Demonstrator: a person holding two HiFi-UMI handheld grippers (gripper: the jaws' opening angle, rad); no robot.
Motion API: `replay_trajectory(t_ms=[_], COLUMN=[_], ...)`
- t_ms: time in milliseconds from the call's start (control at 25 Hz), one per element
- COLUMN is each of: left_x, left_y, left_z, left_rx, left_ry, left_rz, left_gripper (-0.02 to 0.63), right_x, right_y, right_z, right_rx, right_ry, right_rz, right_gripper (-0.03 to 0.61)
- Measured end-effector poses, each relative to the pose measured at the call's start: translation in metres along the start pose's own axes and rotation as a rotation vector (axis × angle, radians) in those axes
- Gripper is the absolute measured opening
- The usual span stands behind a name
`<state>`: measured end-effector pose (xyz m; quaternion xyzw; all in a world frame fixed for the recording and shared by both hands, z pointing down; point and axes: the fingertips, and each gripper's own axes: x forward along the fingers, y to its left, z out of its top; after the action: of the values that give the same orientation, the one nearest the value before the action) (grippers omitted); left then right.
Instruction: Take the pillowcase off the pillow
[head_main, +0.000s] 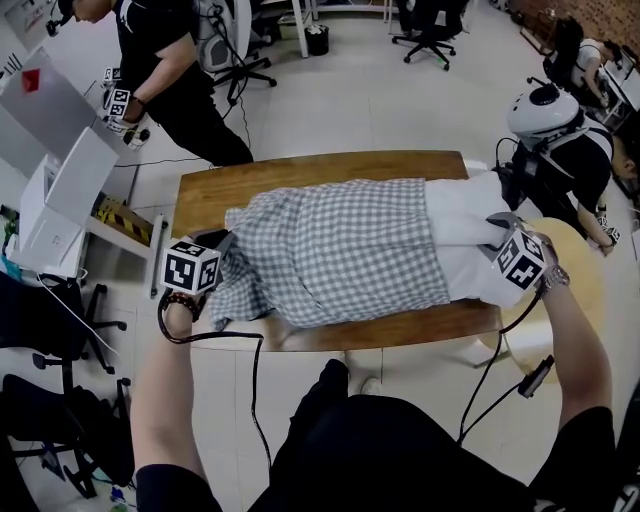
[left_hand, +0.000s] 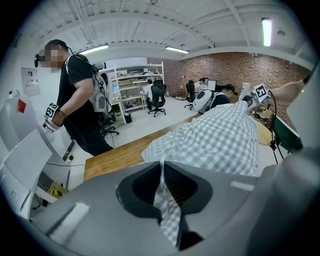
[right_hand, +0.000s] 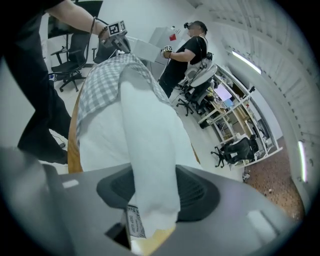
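A grey-and-white checked pillowcase covers the left part of a white pillow, which lies across the wooden table. My left gripper is at the case's left end, shut on a fold of the checked cloth. That fold runs down between the left gripper's pads. My right gripper is at the pillow's bare right end. There the white pillow corner fills the gap between the right gripper's pads and touches both. A sewn label hangs below the corner.
A person in black stands beyond the table's left corner, beside a white cabinet. A seated person is close to the table's right end. A round pale tabletop lies under my right arm. Office chairs stand further back.
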<state>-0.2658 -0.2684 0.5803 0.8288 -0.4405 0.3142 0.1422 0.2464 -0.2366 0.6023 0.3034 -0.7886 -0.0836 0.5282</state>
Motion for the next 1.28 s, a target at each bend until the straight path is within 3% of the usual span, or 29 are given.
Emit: replay_trajectory(t_ms=[160,400,640,1000,1280], left_x=[0.001,-0.006,-0.004,0.036,0.055], left_y=[-0.017,-0.054,-0.090,-0.114,-0.098], left_z=[0.011,0.024,0.024,-0.013,-0.039], left_rx=[0.059,0.162,0.240,0.415,0.416], left_ry=[-0.043,-0.065,-0.015,0.168,0.285], left_rz=[-0.064,-0.200,-0.298,-0.300,-0.317], left_gripper=[0.197,0.286,0.333,0.367,0.368], right_x=[-0.013,-0.043,-0.041,0.000,0.023], right_y=[0.000,0.006,0.019,0.035,0.036], right_z=[0.021,0.071,0.104,0.098,0.095], right_rx=[-0.056,-0.088,-0.162,-0.233,-0.217], right_ry=[-0.079,-0.200,-0.204,-0.135,-0.086], right_rz=[-0.009,0.050,0.106,0.187,0.246], right_gripper=[0.242,0.351,0.379,0.403,0.405])
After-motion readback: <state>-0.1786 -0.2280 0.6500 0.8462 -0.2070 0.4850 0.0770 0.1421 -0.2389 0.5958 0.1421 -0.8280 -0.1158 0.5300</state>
